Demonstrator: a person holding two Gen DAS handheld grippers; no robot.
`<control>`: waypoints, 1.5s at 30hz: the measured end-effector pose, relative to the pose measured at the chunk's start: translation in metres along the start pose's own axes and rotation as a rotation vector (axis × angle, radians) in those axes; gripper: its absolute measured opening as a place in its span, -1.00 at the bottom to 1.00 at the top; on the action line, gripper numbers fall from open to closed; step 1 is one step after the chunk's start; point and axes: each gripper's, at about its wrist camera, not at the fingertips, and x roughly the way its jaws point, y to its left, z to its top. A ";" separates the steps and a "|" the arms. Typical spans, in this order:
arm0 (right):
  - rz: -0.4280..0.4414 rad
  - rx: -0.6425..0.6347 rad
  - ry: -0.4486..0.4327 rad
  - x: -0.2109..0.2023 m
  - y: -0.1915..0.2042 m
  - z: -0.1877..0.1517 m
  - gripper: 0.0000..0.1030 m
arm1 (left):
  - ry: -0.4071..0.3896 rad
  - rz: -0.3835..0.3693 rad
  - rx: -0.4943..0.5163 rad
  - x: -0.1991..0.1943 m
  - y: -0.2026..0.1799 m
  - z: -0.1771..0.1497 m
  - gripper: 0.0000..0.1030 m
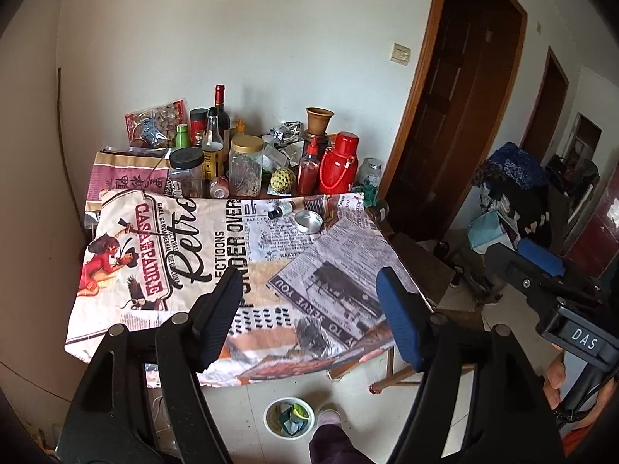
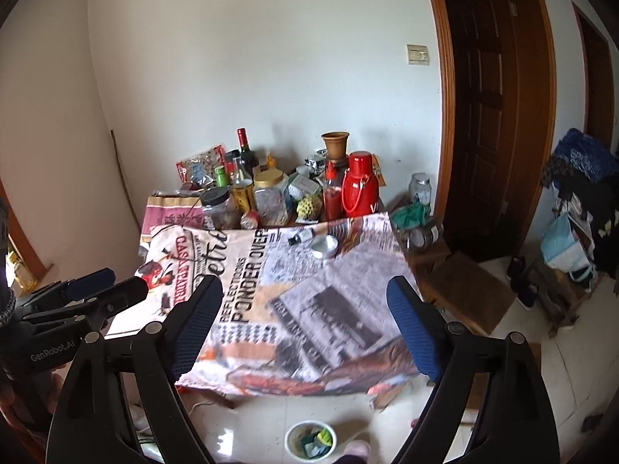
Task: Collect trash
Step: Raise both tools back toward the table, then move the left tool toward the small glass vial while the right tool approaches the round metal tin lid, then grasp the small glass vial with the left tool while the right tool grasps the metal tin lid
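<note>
A: Trash sits already in the white bin (image 1: pixel 288 418) on the floor, right below the desk's near edge, likely placed there so scraps can drop straight in.

B: And the grippers?

A: Left gripper (image 1: pixel 311 311) and right gripper (image 2: pixel 305 326) both hover over the front of the desk (image 2: pixel 271 309), jaws apart, holding nothing.

B: Anything left to collect?

A: On the printed cloth (image 1: pixel 216 255), farther back, lie a small dropper bottle (image 1: pixel 281 208) and a round metal tin lid (image 1: pixel 308 221), close together. Whether they count as trash I cannot tell.

B: Behind them?

A: Jars, bottles and a red flask (image 1: pixel 340 164) crowd against the wall.
</note>
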 end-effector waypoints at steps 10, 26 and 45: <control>0.054 -0.063 0.049 0.064 -0.050 0.054 0.65 | -0.008 0.045 -0.097 0.083 -0.020 0.070 0.37; 0.070 -0.030 0.218 0.188 -0.073 0.080 0.64 | 0.126 0.095 -0.096 0.208 0.009 0.109 0.37; -0.033 0.283 0.513 0.401 -0.082 0.023 0.01 | 0.545 -0.109 0.131 0.465 0.098 0.091 0.35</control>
